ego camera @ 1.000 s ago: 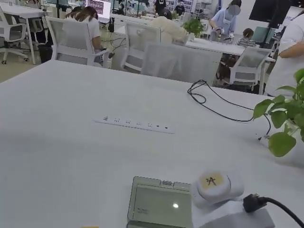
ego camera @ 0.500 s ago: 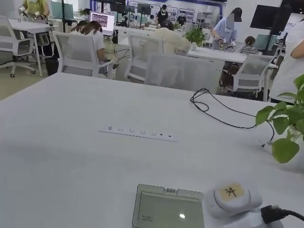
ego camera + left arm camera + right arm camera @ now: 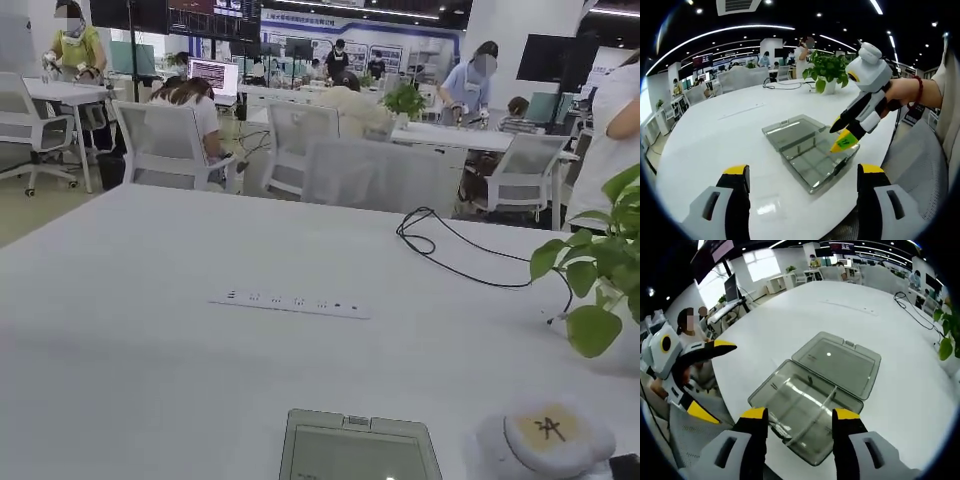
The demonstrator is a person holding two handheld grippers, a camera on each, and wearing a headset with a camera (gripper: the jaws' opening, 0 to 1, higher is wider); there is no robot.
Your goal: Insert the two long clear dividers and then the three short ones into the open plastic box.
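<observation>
Left gripper (image 3: 802,172) and right gripper (image 3: 800,415) are both held with jaws apart, nothing between them; the box (image 3: 769,381) is set open-side up just below the right gripper, its lid (image 3: 835,365) laid flat beyond it, near the front edge of the table (image 3: 805,315); its long axis runs left to right; clear strips are glimpsed inside, seated or loose cannot be told; a long divider is judged next to be gripped and lined up lengthwise.
</observation>
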